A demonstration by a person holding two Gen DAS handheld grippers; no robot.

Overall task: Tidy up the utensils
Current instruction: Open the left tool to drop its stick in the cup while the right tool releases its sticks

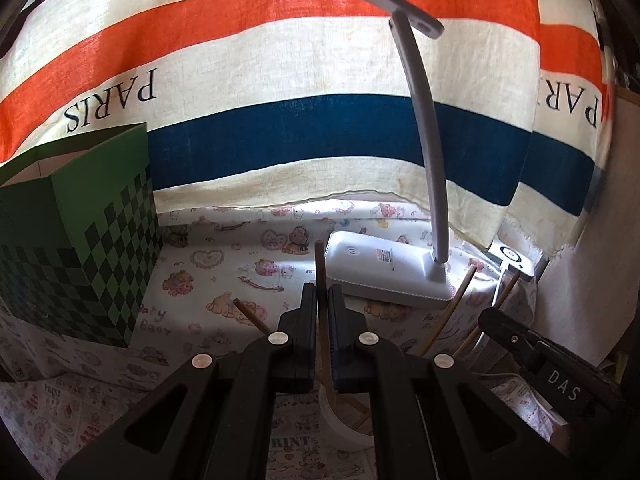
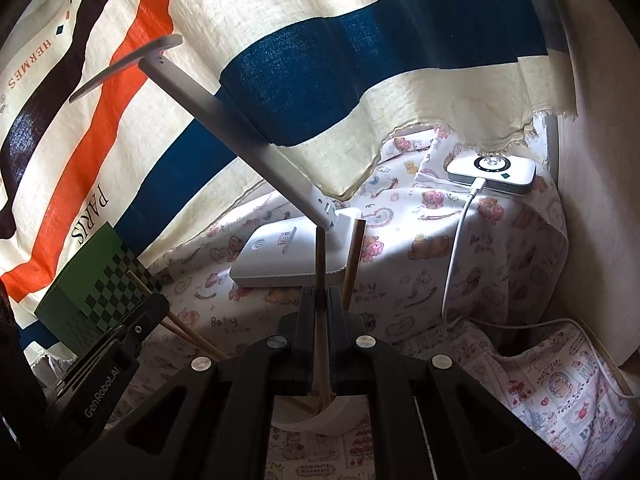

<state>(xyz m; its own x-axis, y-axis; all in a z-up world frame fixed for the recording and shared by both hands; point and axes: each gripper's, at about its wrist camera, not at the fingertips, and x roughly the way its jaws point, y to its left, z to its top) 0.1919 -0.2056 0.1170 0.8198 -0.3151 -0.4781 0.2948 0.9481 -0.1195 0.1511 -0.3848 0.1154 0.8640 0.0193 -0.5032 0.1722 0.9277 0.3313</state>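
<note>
My left gripper (image 1: 322,292) is shut on a wooden chopstick (image 1: 320,264) that stands upright, its lower end in a white cup (image 1: 344,428) below the jaws. Other chopsticks (image 1: 456,304) lean out of the cup. My right gripper (image 2: 321,294) is shut on a dark-tipped chopstick (image 2: 320,256), also upright, reaching down into the white cup (image 2: 320,420). Another chopstick (image 2: 354,256) stands just right of it. Each gripper shows at the edge of the other's view: the right one in the left wrist view (image 1: 532,348), the left one in the right wrist view (image 2: 120,344).
A white desk lamp (image 1: 384,272) stands behind the cup, its arm curving overhead. A green checkered box (image 1: 80,248) is at the left. A white charging device (image 2: 492,170) with a cable sits at the back right. A striped curtain hangs behind. A printed cloth covers the table.
</note>
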